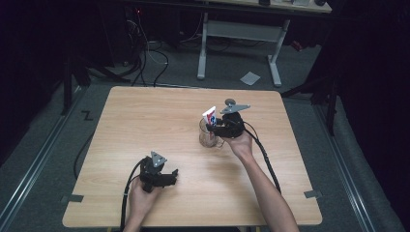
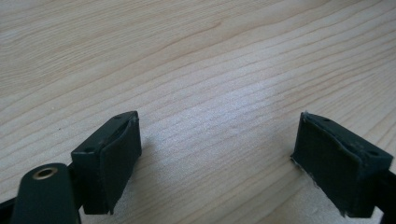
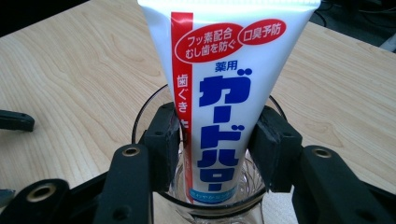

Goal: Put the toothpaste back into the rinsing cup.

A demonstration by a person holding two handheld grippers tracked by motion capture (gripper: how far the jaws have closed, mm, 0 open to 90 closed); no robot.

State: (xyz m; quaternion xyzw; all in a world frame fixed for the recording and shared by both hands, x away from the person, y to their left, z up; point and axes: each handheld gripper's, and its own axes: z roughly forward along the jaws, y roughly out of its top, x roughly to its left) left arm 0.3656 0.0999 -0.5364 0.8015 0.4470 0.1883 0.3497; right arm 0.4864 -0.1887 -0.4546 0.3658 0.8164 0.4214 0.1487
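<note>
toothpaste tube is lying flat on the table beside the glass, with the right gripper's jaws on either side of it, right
Not quite. The toothpaste tube is not lying flat beside the glass; it stands upright inside it, cap end down. The right gripper view shows this, and the high view agrees. The right gripper does have its jaws on either side of the tube.

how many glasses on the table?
1. The glass stands right of the table centre, at the right tongs, with a toothpaste tube standing cap-down in it. Nothing seems hidden.

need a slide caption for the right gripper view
Right gripper flanking a white toothpaste tube standing cap-down in a clear glass on a wooden table.
</note>
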